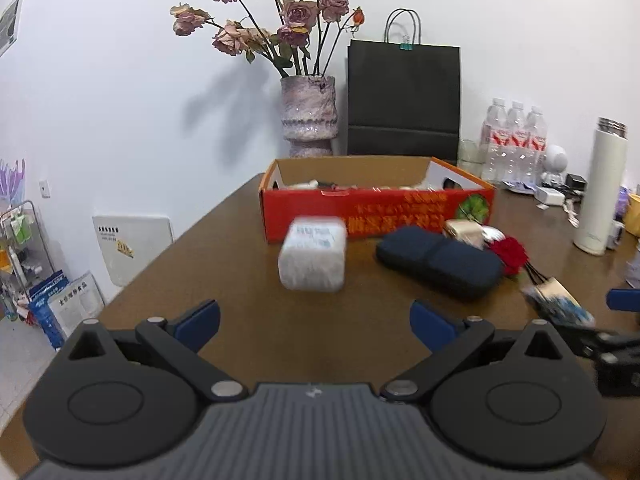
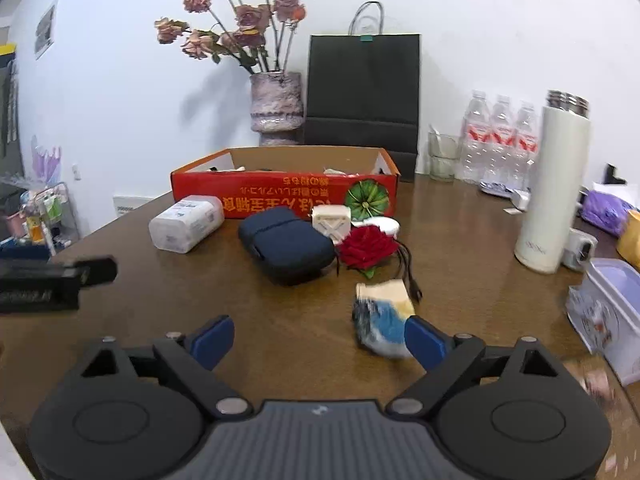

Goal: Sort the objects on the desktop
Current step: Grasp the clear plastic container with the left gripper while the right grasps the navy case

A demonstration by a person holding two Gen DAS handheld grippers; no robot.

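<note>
Brown table (image 1: 248,320), cluttered. Red cardboard box (image 2: 280,194) at the back, open top, already some items inside; likely the sort target. In front of it: white wrapped pack (image 1: 313,254) on the left, dark blue zip case (image 2: 286,244) in the middle, small cream box (image 2: 331,220) and red rose (image 2: 368,246) just beside the case, black cable trailing from the rose. Nearest is a small blue-and-cream packet (image 2: 382,316), blurred, can't tell what it is.

Risks, as judgement: the packet lies touching or just beside the right gripper's outer finger, not centred between the two, so closing now could pinch its edge or shove it away. Cable and rose are near, so a sweep forward may snag them. Tall white thermos (image 2: 554,188) stands well off to the right and could tip if the arm swings wide. The grippers are near each other, so there is some collision risk.

Left gripper (image 1: 314,322): spread wide, nothing held, aimed at the white pack, well short of it. Right gripper (image 2: 318,342): spread wide, nothing gripped.
</note>
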